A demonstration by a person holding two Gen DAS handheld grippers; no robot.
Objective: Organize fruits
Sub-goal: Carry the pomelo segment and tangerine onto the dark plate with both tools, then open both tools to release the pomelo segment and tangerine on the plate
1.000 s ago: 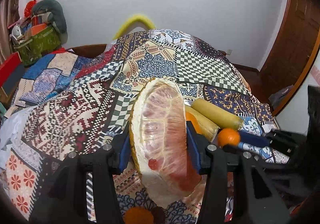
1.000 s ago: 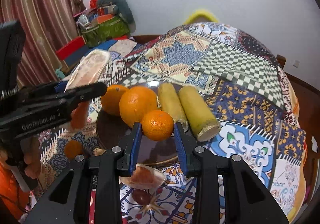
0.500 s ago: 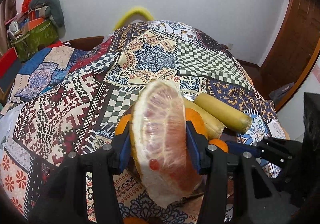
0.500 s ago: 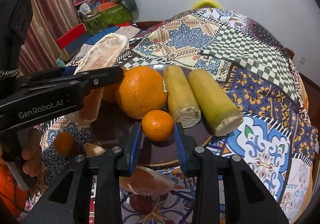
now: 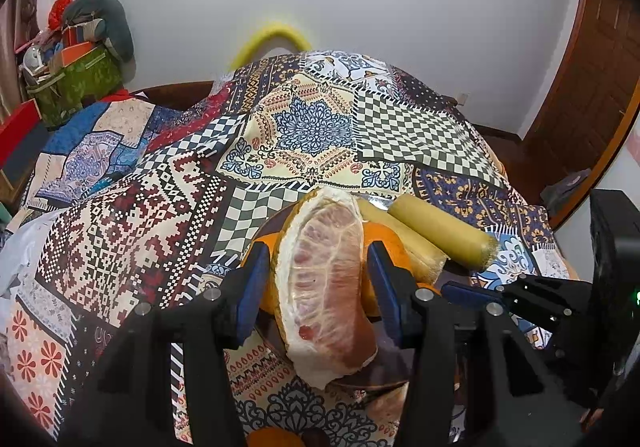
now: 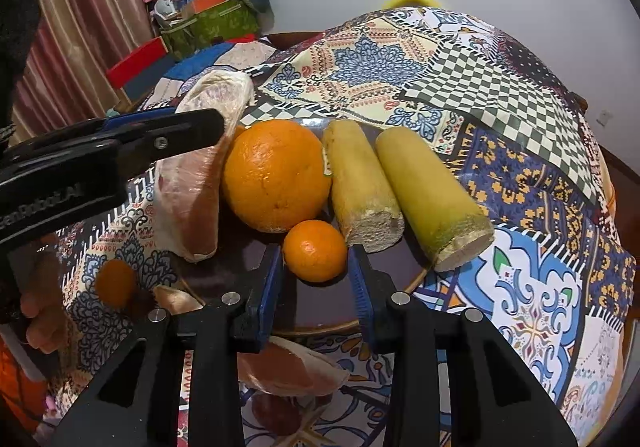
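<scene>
Here the dark round plate (image 6: 224, 279) sits on a worktop covered by a patchwork cloth (image 6: 532, 183), and everything is placed against that plate. On it lie a large orange (image 6: 276, 175) near its middle and, just to the orange's right, two yellow-green cut stalks (image 6: 432, 203) side by side, their cut ends toward the plate's near rim.

The right gripper (image 6: 316, 287) has a small orange (image 6: 315, 251) between its blue pads at the plate's near side, just in front of the large orange. The pad on the right looks to touch the fruit; on the left a thin gap seems to show, so whether the jaws still press it cannot be told for sure. The small orange appears to rest on the plate's surface.

The left gripper (image 5: 318, 283) has its jaws closed on a big peeled pomelo wedge (image 5: 324, 287), pink flesh toward the camera, held on end at the plate's left side with its lower tip at the plate. From the right wrist the wedge stands touching or just beside the large orange.

Off the plate, to its near left on the cloth, lie another small orange (image 6: 116, 283) and a dark reddish fruit (image 6: 138, 303). Below the plate's near rim lies a second pomelo piece (image 6: 292, 371). A person's hand (image 6: 40, 323) holds the left gripper's handle.
</scene>
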